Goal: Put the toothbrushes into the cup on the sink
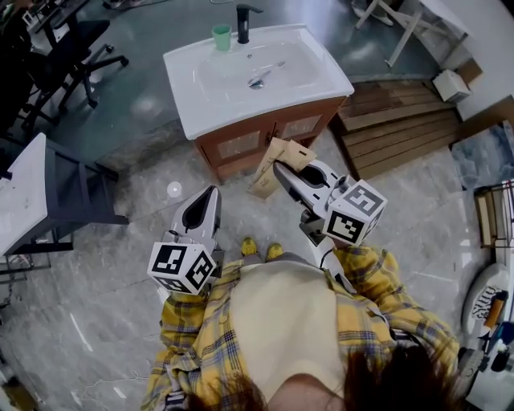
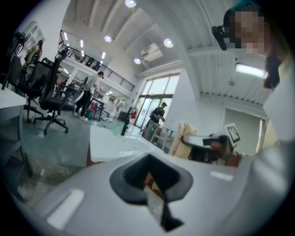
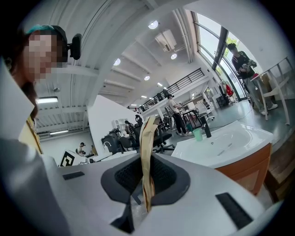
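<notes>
A green cup (image 1: pixel 222 37) stands at the back rim of the white sink (image 1: pixel 241 112), next to a black faucet (image 1: pixel 243 22). A thin toothbrush-like item (image 1: pixel 265 75) lies in the basin. My right gripper (image 1: pixel 280 170) is held in front of the sink cabinet, shut on a flat brown paper package (image 1: pixel 271 163) that sticks up between its jaws (image 3: pixel 147 147). My left gripper (image 1: pixel 212 193) is lower and to the left, over the floor, its jaws together with nothing seen in them. The right gripper view shows the cup (image 3: pixel 197 134) and sink (image 3: pixel 230 138) off to the right.
The sink sits on a wooden cabinet (image 1: pixel 273 132). Black office chairs (image 1: pixel 72 48) stand at the far left and a white table (image 1: pixel 20 193) at the left edge. Wooden pallets (image 1: pixel 401 120) lie right of the cabinet. Several people stand in the distance.
</notes>
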`<state>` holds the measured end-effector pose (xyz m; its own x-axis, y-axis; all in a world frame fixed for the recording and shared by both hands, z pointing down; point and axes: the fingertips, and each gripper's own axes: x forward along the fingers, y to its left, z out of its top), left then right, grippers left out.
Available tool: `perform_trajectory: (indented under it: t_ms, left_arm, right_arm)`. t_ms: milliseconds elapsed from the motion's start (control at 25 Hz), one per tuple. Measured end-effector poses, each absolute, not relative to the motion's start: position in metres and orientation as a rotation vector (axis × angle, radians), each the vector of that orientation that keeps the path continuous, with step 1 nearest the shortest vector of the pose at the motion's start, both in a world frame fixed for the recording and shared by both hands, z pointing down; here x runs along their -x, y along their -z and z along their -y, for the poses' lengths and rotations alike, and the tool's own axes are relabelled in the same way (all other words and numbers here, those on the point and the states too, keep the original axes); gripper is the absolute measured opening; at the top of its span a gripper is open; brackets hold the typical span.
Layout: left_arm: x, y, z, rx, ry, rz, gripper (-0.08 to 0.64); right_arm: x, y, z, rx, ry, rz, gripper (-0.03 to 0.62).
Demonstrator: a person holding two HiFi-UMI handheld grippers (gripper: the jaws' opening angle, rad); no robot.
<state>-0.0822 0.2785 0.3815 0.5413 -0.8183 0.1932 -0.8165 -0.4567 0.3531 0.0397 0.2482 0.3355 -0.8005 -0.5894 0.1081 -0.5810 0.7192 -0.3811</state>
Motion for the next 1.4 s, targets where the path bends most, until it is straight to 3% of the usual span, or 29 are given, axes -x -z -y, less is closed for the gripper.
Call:
perform_trajectory:
  t_ms: [800,1400]
  left_arm:
    - [0.123,-0.402,-0.249,-2.344,-0.031,1.326,0.008]
    - [0.086,-0.393,-0.151,-2.365,-0.040,1.363,0.008]
  right_arm:
    - [0.005,-0.348,-0.218,0.966,0.683,-2.918,0.040]
    - [-0.019,-0.351,-0.128,0.848,0.699,-2.942,0.040]
